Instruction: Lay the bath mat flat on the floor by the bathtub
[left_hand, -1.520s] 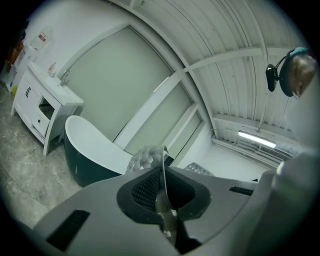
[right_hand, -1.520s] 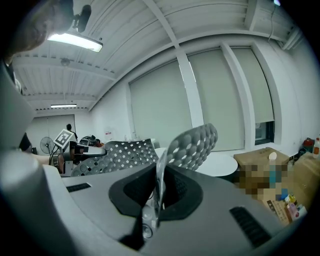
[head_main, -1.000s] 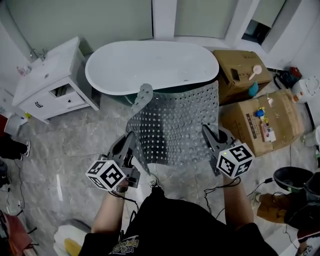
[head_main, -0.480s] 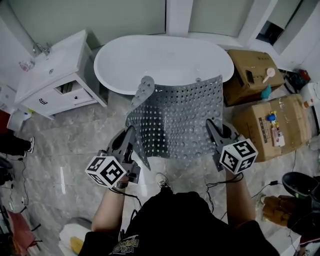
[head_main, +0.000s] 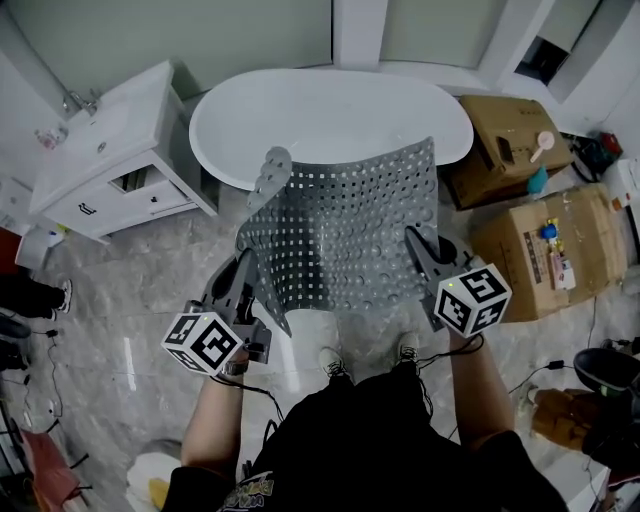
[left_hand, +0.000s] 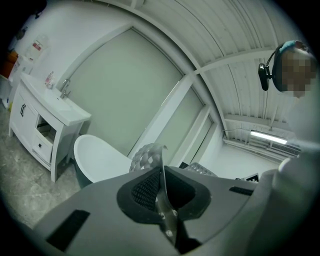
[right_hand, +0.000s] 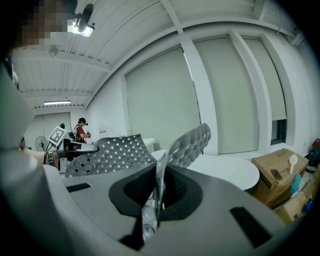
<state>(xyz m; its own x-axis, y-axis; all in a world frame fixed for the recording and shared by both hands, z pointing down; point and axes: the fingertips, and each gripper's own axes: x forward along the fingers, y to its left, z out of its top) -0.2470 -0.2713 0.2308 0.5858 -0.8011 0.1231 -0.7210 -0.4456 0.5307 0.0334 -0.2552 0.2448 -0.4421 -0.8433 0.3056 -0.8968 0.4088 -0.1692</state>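
A grey perforated bath mat (head_main: 345, 230) hangs spread in the air between my two grippers, in front of the white oval bathtub (head_main: 330, 115). My left gripper (head_main: 248, 262) is shut on the mat's near left edge; that edge (left_hand: 161, 165) runs thin between its jaws, and the far left corner (head_main: 268, 180) curls upward. On the other side my right gripper (head_main: 414, 245) is shut on the near right edge, and the mat (right_hand: 190, 142) rises from its jaws. The mat's far edge overlaps the tub's near rim in the head view.
A white vanity cabinet (head_main: 100, 150) with a sink stands left of the tub. Two cardboard boxes (head_main: 540, 240) sit to the right, with small items on top. The person's shoes (head_main: 335, 365) stand on the grey marble floor (head_main: 130, 290) below the mat. Cables trail at right.
Both grippers and the mat have shifted back from the tub and slightly left in the head view. The grip on both edges is unchanged.
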